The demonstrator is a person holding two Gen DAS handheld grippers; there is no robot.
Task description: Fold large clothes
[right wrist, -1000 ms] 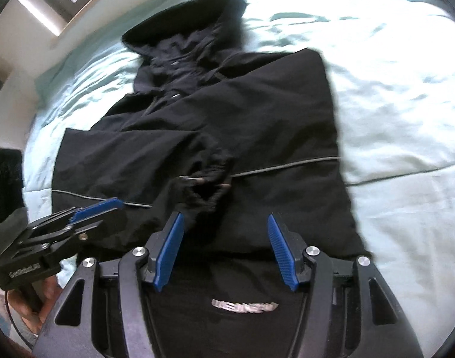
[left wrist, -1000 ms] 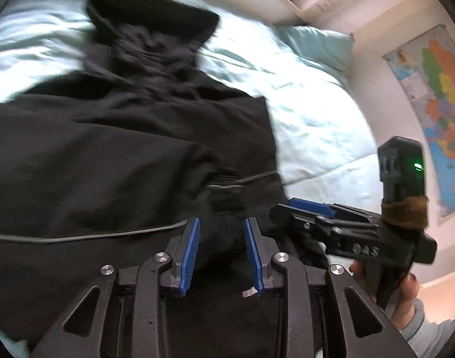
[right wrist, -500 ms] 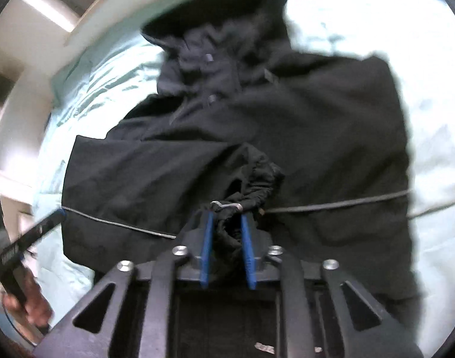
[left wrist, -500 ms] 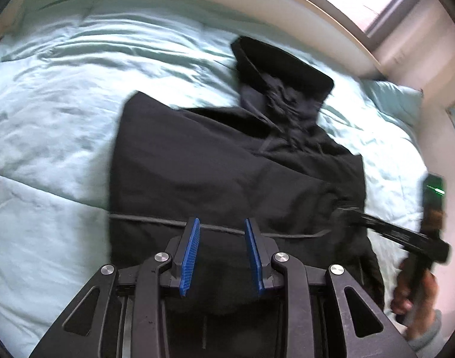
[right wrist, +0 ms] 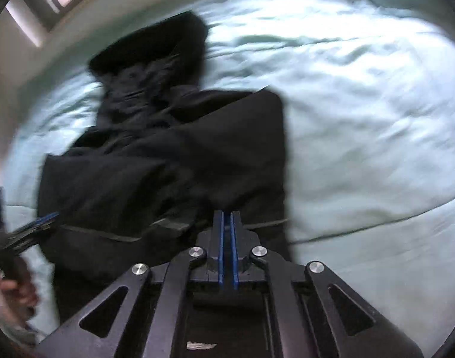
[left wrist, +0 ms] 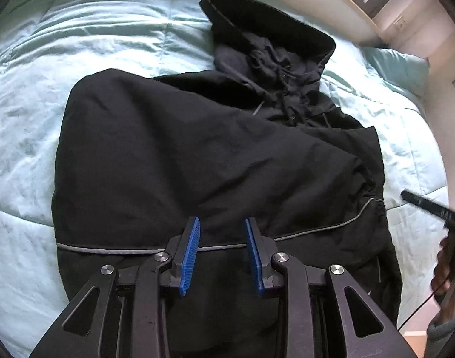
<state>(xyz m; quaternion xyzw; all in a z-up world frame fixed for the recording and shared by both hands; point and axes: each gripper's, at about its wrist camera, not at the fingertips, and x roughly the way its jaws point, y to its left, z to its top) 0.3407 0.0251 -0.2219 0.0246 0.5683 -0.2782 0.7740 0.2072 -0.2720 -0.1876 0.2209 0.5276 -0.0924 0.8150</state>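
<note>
On the bed: one black hooded jacket lies spread over the pale green bedspread.
Long axis: hem near the cameras, hood far, pointing toward the headboard wall and window.
Sleeve: folded across the body, its gathered cuff at the right edge.
Left gripper: above the hem; fingers spread, nothing between them.
Right gripper: fingers pressed together at the hem; this view is blurred, so whether cloth is pinched cannot be told.
Room: one green pillow by the wall.
Count: one jacket, two grippers.
</note>
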